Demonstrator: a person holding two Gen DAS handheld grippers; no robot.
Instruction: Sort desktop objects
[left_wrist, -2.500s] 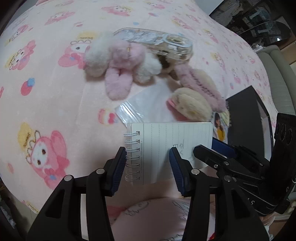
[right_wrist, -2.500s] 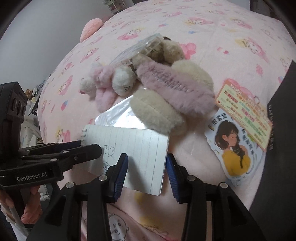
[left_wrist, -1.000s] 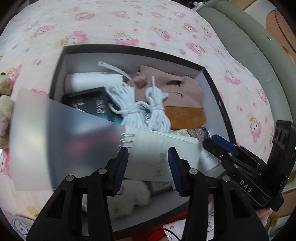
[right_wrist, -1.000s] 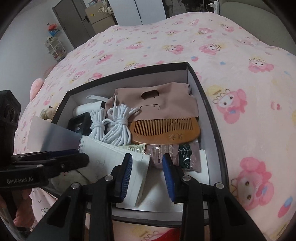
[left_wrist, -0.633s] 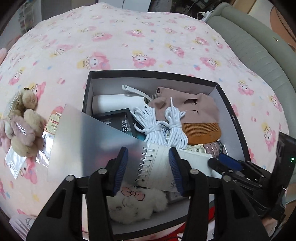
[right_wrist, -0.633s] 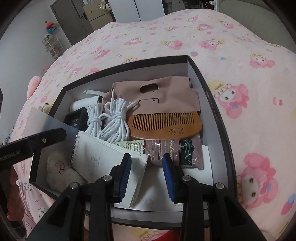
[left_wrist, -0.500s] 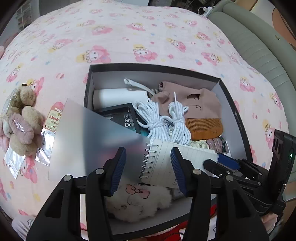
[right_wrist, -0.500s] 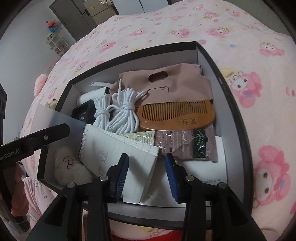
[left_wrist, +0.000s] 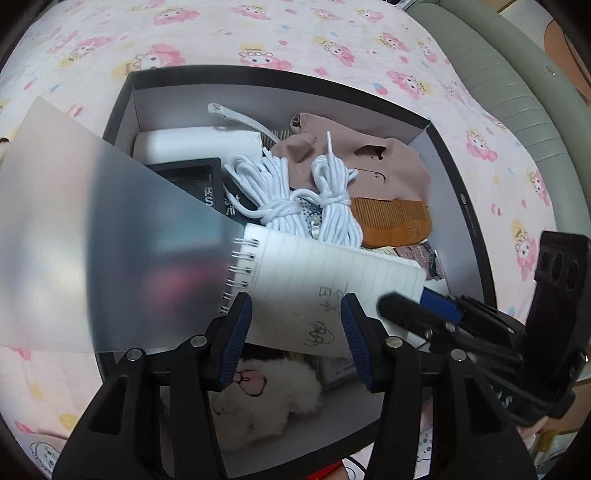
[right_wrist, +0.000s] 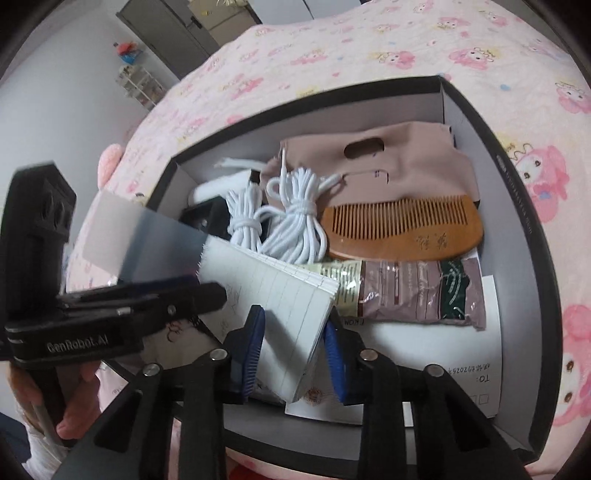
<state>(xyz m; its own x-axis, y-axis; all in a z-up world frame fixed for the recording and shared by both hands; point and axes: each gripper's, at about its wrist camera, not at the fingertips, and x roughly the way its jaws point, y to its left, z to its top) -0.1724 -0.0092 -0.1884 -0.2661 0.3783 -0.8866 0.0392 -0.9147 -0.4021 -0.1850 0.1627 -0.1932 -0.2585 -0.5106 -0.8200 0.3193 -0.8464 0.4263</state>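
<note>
A white spiral notebook (left_wrist: 314, 280) with a frosted plastic cover (left_wrist: 92, 236) folded open to the left hangs over the black box (left_wrist: 476, 236). My left gripper (left_wrist: 295, 325) is shut on its lower edge. My right gripper (right_wrist: 293, 350) is shut on its right end; the notebook also shows in the right wrist view (right_wrist: 273, 295). Each gripper shows in the other's view, the right one in the left wrist view (left_wrist: 424, 314) and the left one in the right wrist view (right_wrist: 199, 291).
The box holds white cord bundles (left_wrist: 303, 199), a wooden comb (right_wrist: 402, 229), a pink pouch (right_wrist: 388, 162), a snack packet (right_wrist: 413, 291), a black case (left_wrist: 192, 177), a white roll (left_wrist: 192, 144) and a white plush (left_wrist: 266, 398). Pink patterned bedding (left_wrist: 332, 48) surrounds it.
Both grippers carried the notebook from the bedding by the plush toys to over the box. In the last half second they lowered closer to the box contents.
</note>
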